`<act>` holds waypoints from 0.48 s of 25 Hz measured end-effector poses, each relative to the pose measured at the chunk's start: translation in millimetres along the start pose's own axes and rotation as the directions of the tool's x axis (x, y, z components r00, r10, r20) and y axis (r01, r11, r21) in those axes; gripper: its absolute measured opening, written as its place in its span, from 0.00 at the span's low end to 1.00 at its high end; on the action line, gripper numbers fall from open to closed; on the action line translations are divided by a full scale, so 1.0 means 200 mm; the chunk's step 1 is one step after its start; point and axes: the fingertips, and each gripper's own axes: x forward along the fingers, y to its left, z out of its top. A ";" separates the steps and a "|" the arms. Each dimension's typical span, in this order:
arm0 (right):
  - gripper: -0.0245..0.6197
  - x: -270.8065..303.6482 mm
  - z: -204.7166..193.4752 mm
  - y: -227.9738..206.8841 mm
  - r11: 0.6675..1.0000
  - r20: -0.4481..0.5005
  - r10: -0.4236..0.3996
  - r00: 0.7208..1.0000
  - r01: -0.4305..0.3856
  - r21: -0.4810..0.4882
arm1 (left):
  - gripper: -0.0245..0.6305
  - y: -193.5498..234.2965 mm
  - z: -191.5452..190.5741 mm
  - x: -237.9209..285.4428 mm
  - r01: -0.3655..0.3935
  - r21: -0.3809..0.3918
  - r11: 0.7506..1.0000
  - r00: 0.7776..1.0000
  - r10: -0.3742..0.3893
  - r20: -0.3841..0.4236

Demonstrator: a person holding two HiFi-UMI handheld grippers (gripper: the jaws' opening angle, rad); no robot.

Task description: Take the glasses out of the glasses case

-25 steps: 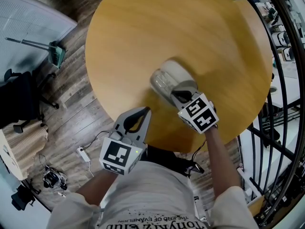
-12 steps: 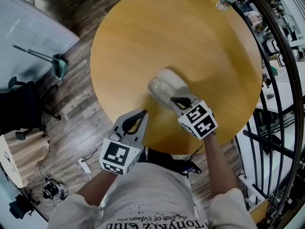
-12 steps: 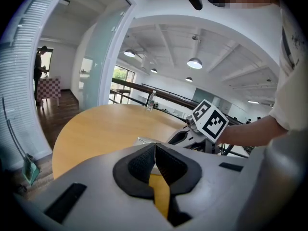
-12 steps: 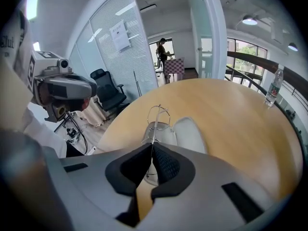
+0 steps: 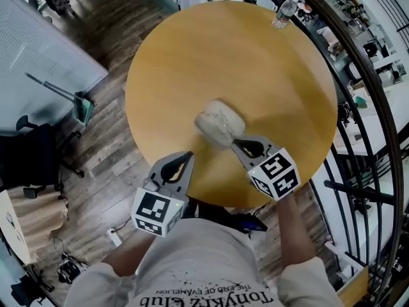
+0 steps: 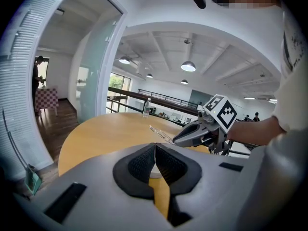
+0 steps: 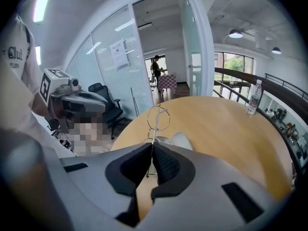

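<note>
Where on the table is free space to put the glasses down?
The table is bare between the glasses case and the water bottle at the far edge, and left of the case. Crowded only near the person: the case, the right gripper holding the glasses, the left gripper.

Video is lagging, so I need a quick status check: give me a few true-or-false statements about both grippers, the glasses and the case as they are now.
1. The right gripper is shut on the glasses. True.
2. The left gripper holds the glasses case. False: its jaws are together with nothing between them; the case lies on the table.
3. A water bottle stands near the table's far edge. True.
4. The glasses lie flat on the table. False: the right gripper's jaws hold them.
</note>
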 end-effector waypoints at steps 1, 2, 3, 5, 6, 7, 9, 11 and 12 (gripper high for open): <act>0.09 -0.04 0.01 0.01 1.000 0.019 -0.009 1.000 0.009 0.009 | 0.07 -0.02 0.01 -0.01 0.004 0.005 1.000 1.000 -0.004 0.003; 0.09 -0.08 0.02 0.02 1.000 0.037 -0.017 0.999 0.017 0.017 | 0.07 -0.04 0.01 -0.03 0.008 0.011 1.000 1.000 -0.008 0.006; 0.09 -0.11 0.03 0.04 0.999 0.053 -0.026 0.998 0.025 0.025 | 0.07 -0.06 0.02 -0.04 0.012 0.018 1.000 1.000 -0.012 0.011; 0.09 -0.17 0.05 0.08 0.999 0.081 -0.040 0.996 0.037 0.035 | 0.07 -0.09 0.03 -0.07 0.017 0.029 0.999 1.000 -0.018 0.022; 0.09 -0.20 0.05 0.10 0.998 0.093 -0.045 0.995 0.041 0.039 | 0.07 -0.10 0.04 -0.08 0.018 0.032 0.999 0.999 -0.019 0.029; 0.09 -0.22 0.07 0.12 0.998 0.105 -0.049 0.993 0.045 0.043 | 0.07 -0.10 0.05 -0.09 0.017 0.034 0.999 0.999 -0.019 0.035; 0.09 -0.27 0.10 0.14 0.997 0.133 -0.059 0.989 0.052 0.058 | 0.07 -0.11 0.08 -0.11 0.017 0.035 0.999 0.999 -0.018 0.048; 0.09 -0.33 0.12 0.18 0.995 0.164 -0.069 0.984 0.058 0.076 | 0.07 -0.13 0.09 -0.12 0.020 0.038 0.999 0.998 -0.022 0.059; 0.09 -0.36 0.12 0.20 0.995 0.179 -0.075 0.981 0.061 0.082 | 0.07 -0.14 0.10 -0.13 0.023 0.041 0.999 0.998 -0.026 0.063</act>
